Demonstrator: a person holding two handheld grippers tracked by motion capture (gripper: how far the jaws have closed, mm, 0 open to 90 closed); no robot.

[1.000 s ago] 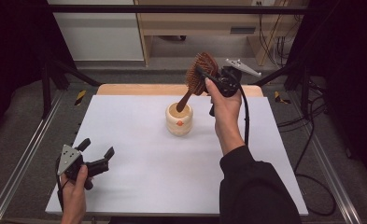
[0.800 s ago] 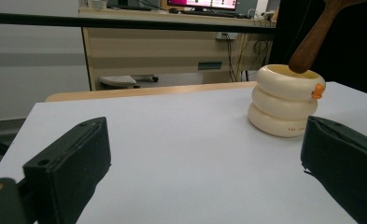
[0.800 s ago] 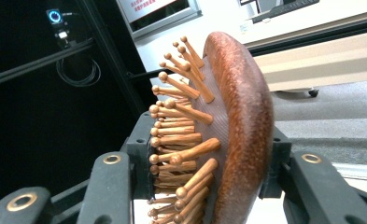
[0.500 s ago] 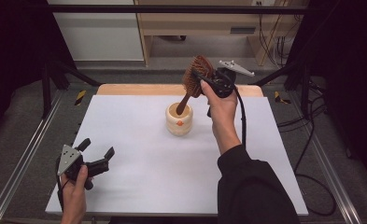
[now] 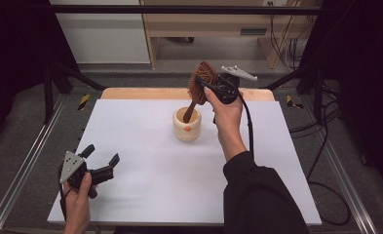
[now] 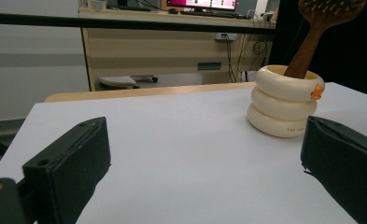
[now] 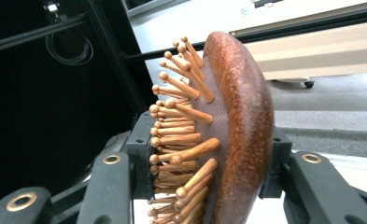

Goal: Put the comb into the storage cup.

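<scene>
The left gripper (image 5: 101,163) rests low over the near left part of the white rectangular tabletop (image 5: 145,195), jaws wide apart and holding nothing. In the left gripper view the board runs bare between its two black pads (image 6: 74,158), and the cream ring-stacked ceramic holder (image 6: 284,100) stands ahead of them, towards the right-hand jaw.

Farther out, the right gripper (image 5: 204,87) is clamped on the head of the brown wooden paddle hairbrush with ball-tipped wooden bristles (image 5: 202,78). In the right gripper view the jaws squeeze that head (image 7: 237,121) from both sides, pins on one side and polished back on the other. The brush hangs slanted below the claw, its handle tip already inside the holder's mouth (image 5: 187,116), while the head is up and behind the holder, towards the far edge of the table.

The step in hand looks like standing the brush in the holder. To do it well, I would lower the claw slowly along the line of the handle until the tip seats on the bottom. Then let the handle lean on the rim before opening the jaws. The holder looks light enough to tip if the handle is levered sideways, so any push should go straight down. The idle left claw could come forward to steady the holder.

As for writing, a small line of reddish letters sits on the holder's lowest ring (image 6: 297,130), too small to read. A little orange nub (image 6: 317,91) marks its top ring. A monitor glows beyond the table, its text unreadable.
</scene>
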